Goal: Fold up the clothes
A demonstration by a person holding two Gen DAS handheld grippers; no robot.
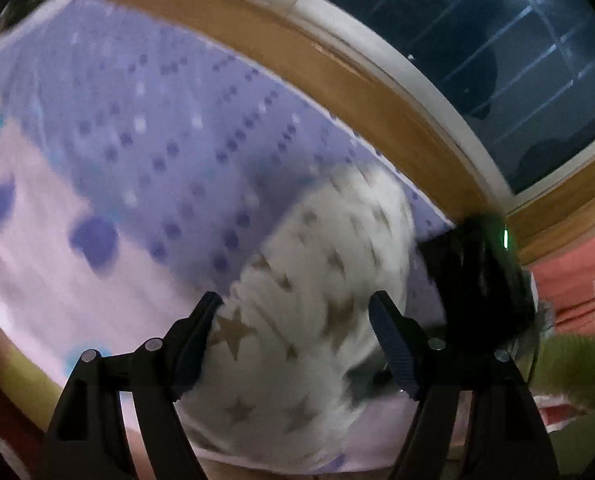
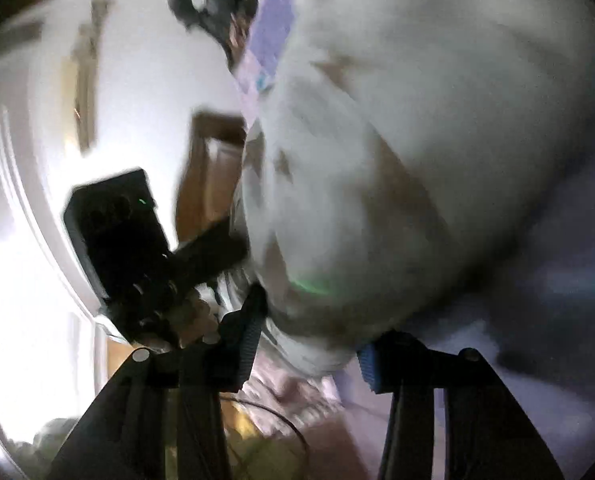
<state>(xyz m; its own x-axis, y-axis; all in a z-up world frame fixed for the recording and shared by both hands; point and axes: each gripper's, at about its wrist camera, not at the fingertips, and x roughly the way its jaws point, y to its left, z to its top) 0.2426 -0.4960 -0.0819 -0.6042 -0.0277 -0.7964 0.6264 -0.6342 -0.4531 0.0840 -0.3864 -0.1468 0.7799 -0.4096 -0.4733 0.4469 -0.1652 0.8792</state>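
Both views are blurred by motion, so details are hard to read. The white star-printed garment (image 1: pixel 297 320) lies on the purple dotted bedsheet (image 1: pixel 137 120), its long side running from the near edge toward the wooden frame (image 1: pixel 337 64). The left tongs (image 1: pixel 295 344) stand open around it; the right tongs (image 2: pixel 309 344) are also open, with the cloth (image 2: pixel 417 160) bunched just in front and its lower edge cut off.

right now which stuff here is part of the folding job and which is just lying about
Part of the job:
- white star-print garment
- left gripper, open
- right gripper, open
- purple dotted bedsheet, the surface under the garment

Just lying about:
- wooden window frame
- dark window
- pink fabric at the right edge
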